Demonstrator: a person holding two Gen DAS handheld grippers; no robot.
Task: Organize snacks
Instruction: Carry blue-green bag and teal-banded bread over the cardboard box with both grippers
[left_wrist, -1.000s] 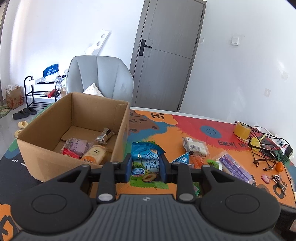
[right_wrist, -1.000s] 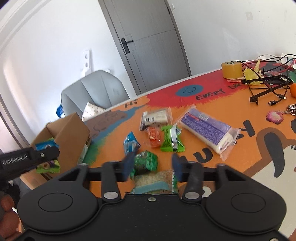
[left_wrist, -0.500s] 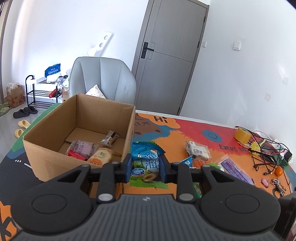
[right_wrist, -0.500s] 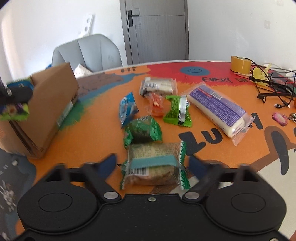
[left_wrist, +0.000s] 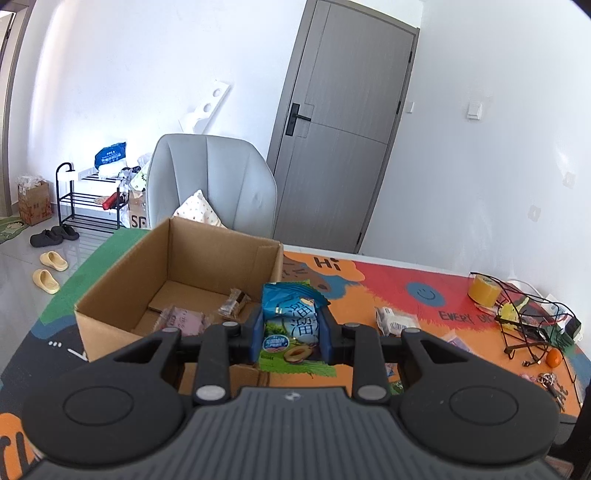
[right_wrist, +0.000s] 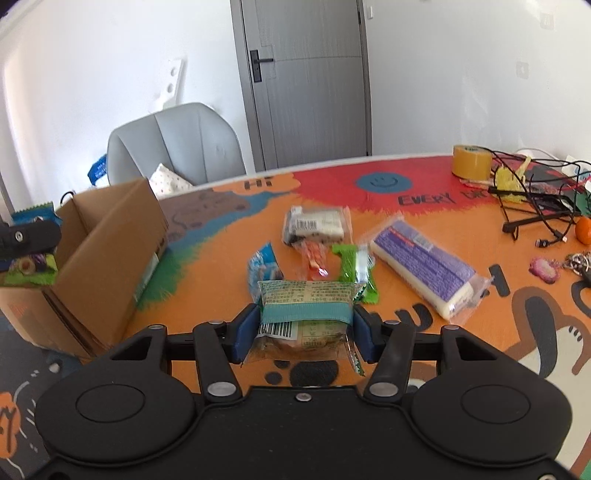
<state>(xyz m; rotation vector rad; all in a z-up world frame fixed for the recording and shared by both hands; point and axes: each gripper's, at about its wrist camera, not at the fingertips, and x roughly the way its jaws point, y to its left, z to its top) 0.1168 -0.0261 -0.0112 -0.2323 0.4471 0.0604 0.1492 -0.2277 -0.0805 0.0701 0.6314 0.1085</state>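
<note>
The left hand-held gripper (left_wrist: 290, 332) pinches a blue plum-candy packet (left_wrist: 291, 325) upright between its blue pads, held in the air at the near right corner of the open cardboard box (left_wrist: 122, 291), which stands on the colourful counter (left_wrist: 424, 317) with a few wrapped snacks inside. The right hand-held gripper (right_wrist: 303, 330) is closing its jaws on a green-banded cake packet (right_wrist: 306, 314), both pads against its sides. Beyond it, loose on the counter, lie a purple-labelled white bar (right_wrist: 424, 266), a green packet (right_wrist: 354, 269), an orange packet (right_wrist: 314, 258) and a small blue packet (right_wrist: 263, 266).
</note>
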